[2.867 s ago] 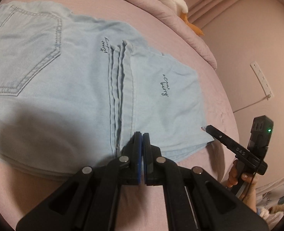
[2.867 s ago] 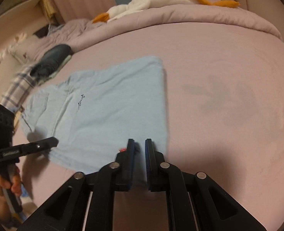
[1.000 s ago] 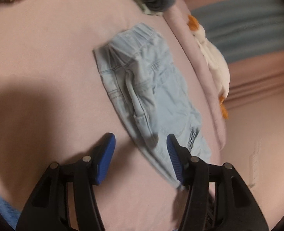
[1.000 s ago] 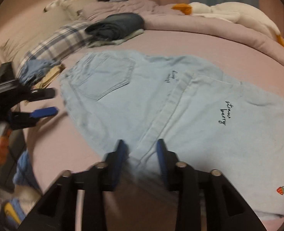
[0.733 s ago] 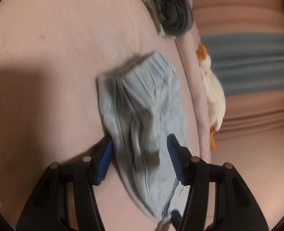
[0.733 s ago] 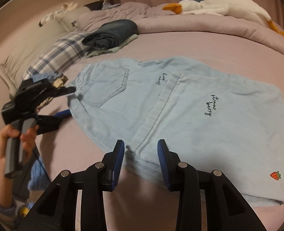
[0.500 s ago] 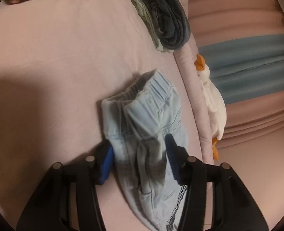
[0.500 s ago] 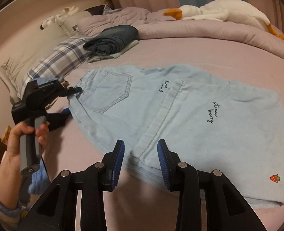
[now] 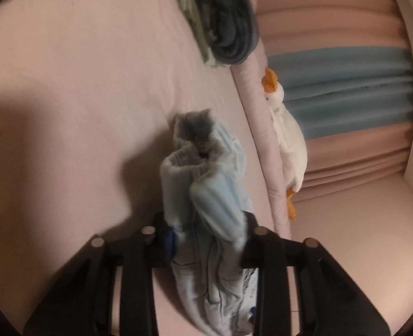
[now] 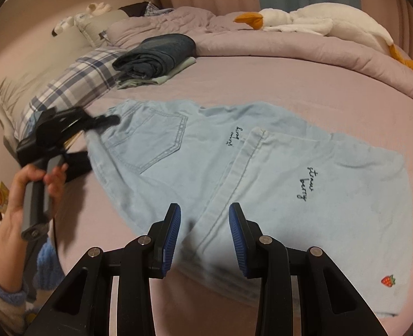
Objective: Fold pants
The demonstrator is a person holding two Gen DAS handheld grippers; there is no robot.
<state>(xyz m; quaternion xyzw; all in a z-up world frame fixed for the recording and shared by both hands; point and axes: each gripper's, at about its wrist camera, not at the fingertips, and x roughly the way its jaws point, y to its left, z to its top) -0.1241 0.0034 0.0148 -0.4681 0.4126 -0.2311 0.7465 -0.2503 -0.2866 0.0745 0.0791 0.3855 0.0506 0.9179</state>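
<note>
Pants: the light blue pants (image 10: pixel 262 173) lie folded on the pink bed (image 10: pixel 304 78), back pocket up, in front of the dark folded clothes (image 10: pixel 156 50).
Landmark: the dark folded clothes (image 9: pixel 223 19) rest on the bed by the checked pillow (image 10: pixel 75 84).
Left gripper: the left gripper (image 9: pixel 206 238) has the bunched waistband end of the pants (image 9: pixel 203 196) between its jaws; the jaws are closing and the fabric fills the gap, already touching both sides.
Right gripper: the right gripper (image 10: pixel 203 235) hangs over the pants edge farthest from the dark clothes; its jaws stand partly open and grip nothing.
Only in right wrist view: a hand (image 10: pixel 35 184) holding the left gripper (image 10: pixel 66 128) at the waistband, the back pocket (image 10: pixel 153 140), the embroidered words and a small strawberry (image 10: pixel 388 280).
Only in left wrist view: the waistband gathered up into a lump, and the blue band of the curtain (image 9: pixel 340 89) beyond the toy goose (image 9: pixel 287 131).
Both views: the white toy goose (image 10: pixel 318 22) lies on the rolled quilt beyond the dark clothes.
</note>
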